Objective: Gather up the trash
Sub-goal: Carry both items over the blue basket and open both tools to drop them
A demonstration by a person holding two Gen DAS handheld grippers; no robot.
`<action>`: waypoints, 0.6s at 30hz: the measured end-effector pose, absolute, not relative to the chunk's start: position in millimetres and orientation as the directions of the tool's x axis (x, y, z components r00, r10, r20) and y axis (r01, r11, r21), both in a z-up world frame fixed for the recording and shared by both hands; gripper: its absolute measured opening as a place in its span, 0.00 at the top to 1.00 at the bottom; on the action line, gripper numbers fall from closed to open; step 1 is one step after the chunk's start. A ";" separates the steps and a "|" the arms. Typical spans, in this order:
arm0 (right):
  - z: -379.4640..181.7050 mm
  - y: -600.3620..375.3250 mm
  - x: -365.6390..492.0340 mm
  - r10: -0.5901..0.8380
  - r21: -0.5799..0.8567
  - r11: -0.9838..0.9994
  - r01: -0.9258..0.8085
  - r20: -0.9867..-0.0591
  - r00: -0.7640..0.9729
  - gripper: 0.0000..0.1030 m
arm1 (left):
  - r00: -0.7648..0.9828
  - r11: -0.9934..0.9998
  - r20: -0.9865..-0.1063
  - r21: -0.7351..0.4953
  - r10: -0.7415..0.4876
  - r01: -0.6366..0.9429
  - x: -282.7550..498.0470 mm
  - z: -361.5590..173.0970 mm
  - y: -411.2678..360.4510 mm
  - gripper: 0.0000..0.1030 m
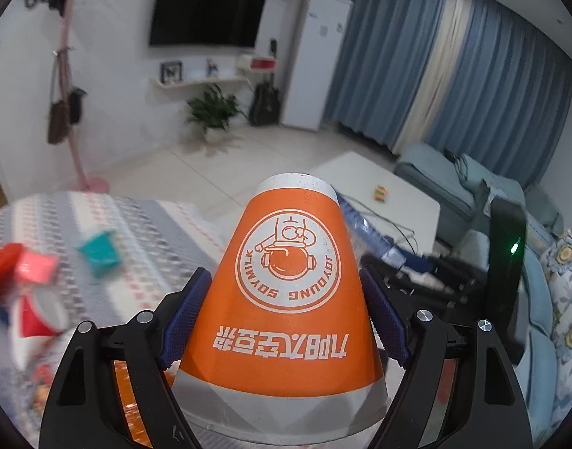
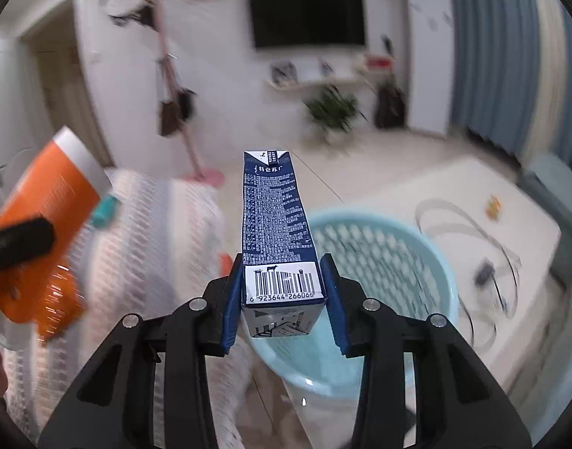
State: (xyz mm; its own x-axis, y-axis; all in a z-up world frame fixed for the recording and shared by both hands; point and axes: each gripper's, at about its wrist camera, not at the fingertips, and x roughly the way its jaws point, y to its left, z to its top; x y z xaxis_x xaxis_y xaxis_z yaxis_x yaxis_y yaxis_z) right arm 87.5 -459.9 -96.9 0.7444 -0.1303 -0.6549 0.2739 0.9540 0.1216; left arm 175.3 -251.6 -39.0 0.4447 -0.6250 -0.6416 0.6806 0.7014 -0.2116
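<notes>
Orange and white, the paper cup [image 1: 289,299] fills the left wrist view, pinched upside down between the blue pads of the left gripper [image 1: 286,318], whose fingers [image 1: 186,310] press on its flanks just above the wide rim. In the right wrist view, the right gripper [image 2: 284,295] clamps the dark blue milk carton [image 2: 276,232] at its barcode end, with the carton pointing straight out past the fingers [image 2: 332,299].

Behind and below the carton sits the light blue basket [image 2: 428,247], on the floor beside the patterned surface [image 2: 143,232]. The carton's free end appears to hang near the basket's far left rim, so the drop seems close.

To do it well, I would bring the carton over the middle of the opening before easing the fingers apart, keeping it low so it does not bounce off the rim. The cup, seen at the left edge of the right view, looks farther from the basket and should follow once the carton is clear. More coloured scraps [image 1: 99,252] lie blurred on the surface.
</notes>
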 end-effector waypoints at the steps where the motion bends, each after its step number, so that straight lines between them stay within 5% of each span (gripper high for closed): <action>1: -104.4 -465.2 86.4 -0.143 0.119 0.947 0.297 -0.673 0.726 0.65 | 0.419 0.694 -0.656 -0.227 -0.628 0.684 180.4 -46.1 -261.4 0.24; 10: -158.0 -503.7 81.7 -0.187 0.130 0.869 0.478 -0.808 0.559 0.64 | 0.285 0.677 -0.745 -0.288 -0.603 0.677 200.4 -94.1 -314.8 0.23; 18: -158.2 -513.6 72.3 -0.183 0.151 0.848 0.509 -0.817 0.547 0.64 | 0.235 0.676 -0.769 -0.319 -0.594 0.664 201.4 -112.7 -333.5 0.21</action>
State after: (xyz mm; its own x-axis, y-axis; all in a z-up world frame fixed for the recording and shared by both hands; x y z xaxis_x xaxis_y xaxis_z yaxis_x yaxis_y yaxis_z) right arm 72.3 -513.6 -158.2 0.5472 -0.1827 -0.8168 0.5086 0.8476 0.1512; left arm 201.4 -333.5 -112.7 0.2353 -0.5938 -0.7695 0.6644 0.6761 -0.3186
